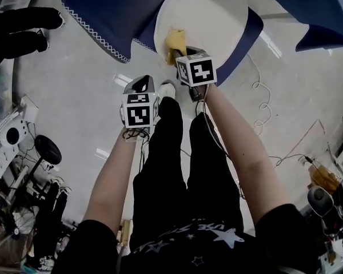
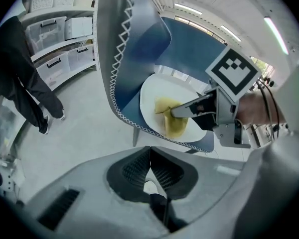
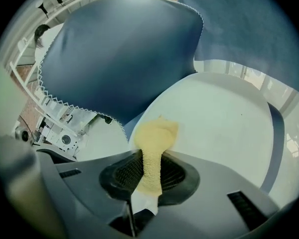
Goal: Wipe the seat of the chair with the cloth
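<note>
One cloth (image 3: 157, 133) clamped in right gripper (image 3: 150, 159) jaws, on chair seat (image 3: 224, 128); left gripper (image 2: 149, 167) jaws together.

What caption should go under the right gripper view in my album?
Right hand-held gripper shut on a yellow waffle-weave cloth, resting it on the chair's white rounded seat beneath a dark blue backrest.

1. A white cable (image 1: 255, 85) is seen looped on the grey floor (image 1: 80, 79).
2. Plastic storage bins (image 2: 78, 28) are kept on shelves (image 2: 65, 43).
3. A dark-clad person (image 2: 25, 83) is seen standing beside them.
</note>
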Action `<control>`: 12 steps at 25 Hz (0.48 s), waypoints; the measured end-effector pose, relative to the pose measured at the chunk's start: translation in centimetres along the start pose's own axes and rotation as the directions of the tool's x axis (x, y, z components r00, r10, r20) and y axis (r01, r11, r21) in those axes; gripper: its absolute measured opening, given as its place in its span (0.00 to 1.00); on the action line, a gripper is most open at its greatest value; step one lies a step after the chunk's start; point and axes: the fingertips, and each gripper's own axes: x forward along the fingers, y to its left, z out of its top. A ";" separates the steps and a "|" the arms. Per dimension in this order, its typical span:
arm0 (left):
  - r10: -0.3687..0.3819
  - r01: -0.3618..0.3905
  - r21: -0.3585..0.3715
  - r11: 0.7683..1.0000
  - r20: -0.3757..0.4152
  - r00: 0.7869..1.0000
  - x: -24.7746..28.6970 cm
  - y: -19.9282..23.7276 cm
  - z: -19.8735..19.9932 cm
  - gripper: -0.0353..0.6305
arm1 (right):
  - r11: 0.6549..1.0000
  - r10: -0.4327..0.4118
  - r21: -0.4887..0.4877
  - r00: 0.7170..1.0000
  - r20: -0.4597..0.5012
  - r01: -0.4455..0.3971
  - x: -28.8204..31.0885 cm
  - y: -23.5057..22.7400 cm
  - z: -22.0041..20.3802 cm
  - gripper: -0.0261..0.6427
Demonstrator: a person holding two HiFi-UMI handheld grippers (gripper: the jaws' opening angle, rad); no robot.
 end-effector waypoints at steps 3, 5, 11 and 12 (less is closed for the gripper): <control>-0.003 0.003 0.009 1.000 -0.011 1.000 0.1 -1.8 -0.4 0.08 | 1.000 0.002 -0.014 1.000 -0.016 -0.002 -1.1 -0.9 -1.4 0.14; -0.008 0.008 0.023 1.000 -0.011 1.000 0.1 -3.2 -0.4 0.08 | 1.000 0.000 -0.028 1.000 -0.025 -0.001 -2.0 -1.7 -2.2 0.14; -0.030 0.031 0.062 0.998 -0.019 0.999 0.6 -6.9 -0.1 0.08 | 1.000 -0.024 -0.006 0.999 -0.037 0.024 -4.0 -4.9 -4.5 0.14; -0.034 0.035 0.067 0.997 -0.020 0.999 0.7 -7.5 -0.1 0.08 | 1.000 -0.028 -0.001 0.999 -0.037 0.028 -4.2 -5.3 -4.8 0.14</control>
